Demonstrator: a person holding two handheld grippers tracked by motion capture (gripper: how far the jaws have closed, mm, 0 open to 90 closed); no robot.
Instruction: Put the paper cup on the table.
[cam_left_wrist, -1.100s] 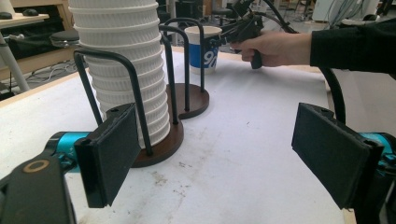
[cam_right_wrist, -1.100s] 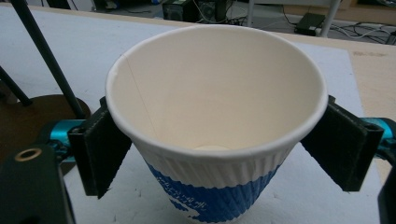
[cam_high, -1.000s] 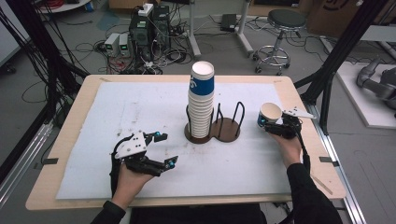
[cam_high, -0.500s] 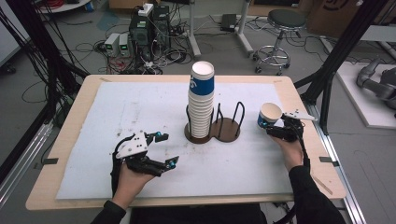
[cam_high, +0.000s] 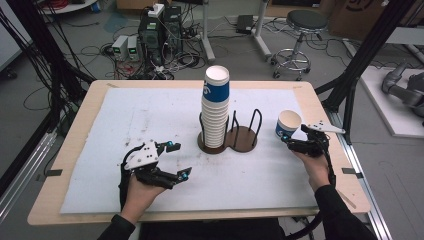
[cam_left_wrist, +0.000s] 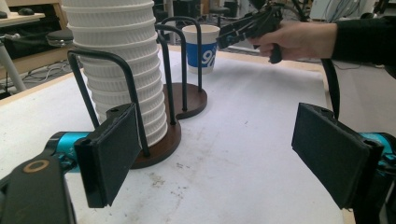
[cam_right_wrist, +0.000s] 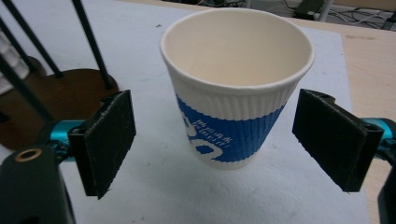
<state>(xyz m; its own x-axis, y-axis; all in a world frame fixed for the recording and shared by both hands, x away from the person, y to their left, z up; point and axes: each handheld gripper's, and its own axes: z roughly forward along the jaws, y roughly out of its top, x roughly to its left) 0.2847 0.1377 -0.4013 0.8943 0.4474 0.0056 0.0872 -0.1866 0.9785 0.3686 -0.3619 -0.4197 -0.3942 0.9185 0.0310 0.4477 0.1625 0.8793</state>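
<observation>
The blue-and-white paper cup is standing upright on the white mat, right of the cup holder. The right gripper is sitting wide open around it, not touching. The left gripper is resting open, holding nothing.

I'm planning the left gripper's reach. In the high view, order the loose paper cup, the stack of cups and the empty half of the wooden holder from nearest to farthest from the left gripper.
From the left gripper:
1. Stack of cups, in the holder's left half, nearest.
2. Empty half of the holder, just right of the stack.
3. Loose paper cup, far right, between the right gripper's open jaws.
</observation>
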